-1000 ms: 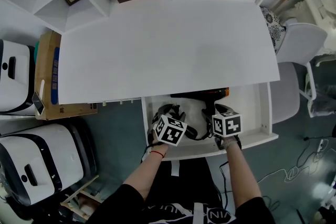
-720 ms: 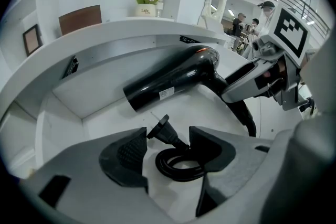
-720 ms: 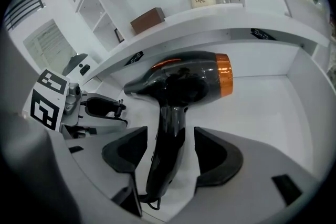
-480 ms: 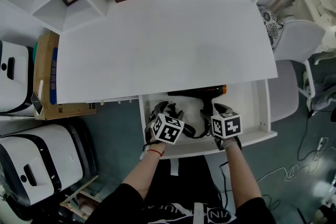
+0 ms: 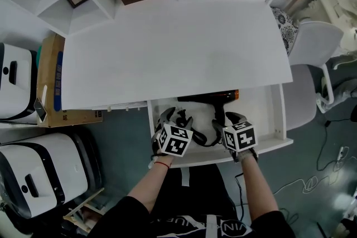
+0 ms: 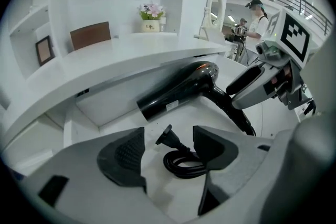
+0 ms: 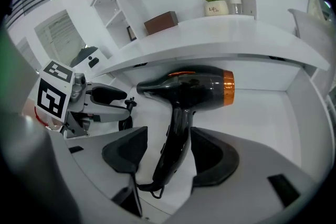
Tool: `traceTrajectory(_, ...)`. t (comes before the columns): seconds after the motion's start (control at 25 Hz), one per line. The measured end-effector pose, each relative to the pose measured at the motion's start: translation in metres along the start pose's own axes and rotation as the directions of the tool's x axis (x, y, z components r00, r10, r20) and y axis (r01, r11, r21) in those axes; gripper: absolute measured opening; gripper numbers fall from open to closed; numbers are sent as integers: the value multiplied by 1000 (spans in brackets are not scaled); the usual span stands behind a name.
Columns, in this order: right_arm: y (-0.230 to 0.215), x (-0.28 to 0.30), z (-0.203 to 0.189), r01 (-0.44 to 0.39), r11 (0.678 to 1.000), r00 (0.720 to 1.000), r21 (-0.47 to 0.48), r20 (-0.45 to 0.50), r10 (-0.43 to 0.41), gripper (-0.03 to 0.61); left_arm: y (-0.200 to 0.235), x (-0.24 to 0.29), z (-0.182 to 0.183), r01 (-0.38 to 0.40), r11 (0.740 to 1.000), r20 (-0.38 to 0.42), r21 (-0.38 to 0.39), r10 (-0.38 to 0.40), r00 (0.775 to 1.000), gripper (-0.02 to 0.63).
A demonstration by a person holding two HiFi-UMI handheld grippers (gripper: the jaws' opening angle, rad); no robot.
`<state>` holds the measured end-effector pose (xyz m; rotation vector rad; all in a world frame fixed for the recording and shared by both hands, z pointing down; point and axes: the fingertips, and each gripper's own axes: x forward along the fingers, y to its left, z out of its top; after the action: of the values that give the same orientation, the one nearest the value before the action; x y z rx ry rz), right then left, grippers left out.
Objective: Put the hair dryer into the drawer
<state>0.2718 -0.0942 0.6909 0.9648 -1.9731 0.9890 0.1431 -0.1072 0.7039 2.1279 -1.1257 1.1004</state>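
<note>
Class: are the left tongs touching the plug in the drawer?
Apart. The left gripper view shows the left tongs open, having just been opening; the plug lies between the jaws with white drawer floor showing on both sides.

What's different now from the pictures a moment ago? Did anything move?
The left tongs have just been opening wider; the coiled cord lies loose between them, not pinched. Everything else stayed the same: the hair dryer lies in the open drawer, the right tongs stay open around its handle, and neither hand really moved.
</note>
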Motion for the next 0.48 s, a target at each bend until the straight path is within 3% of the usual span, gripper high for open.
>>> traceTrajectory(0.12, 5, -7, 1, 0, 1000, 1000, -24, 12, 0, 240, 0, -9, 4, -24, 1000, 26, -1, 24, 999, 276)
traceTrajectory(0.28, 9, -19, 5, 15, 999, 999, -40, 47, -13, 154, -4, -23, 13, -33, 999, 81, 3, 33, 996, 242)
traceTrajectory(0.48, 9, -34, 12, 56, 996, 994, -64, 100, -49, 32, -4, -42, 25, -50, 999, 153, 10, 48, 987, 55)
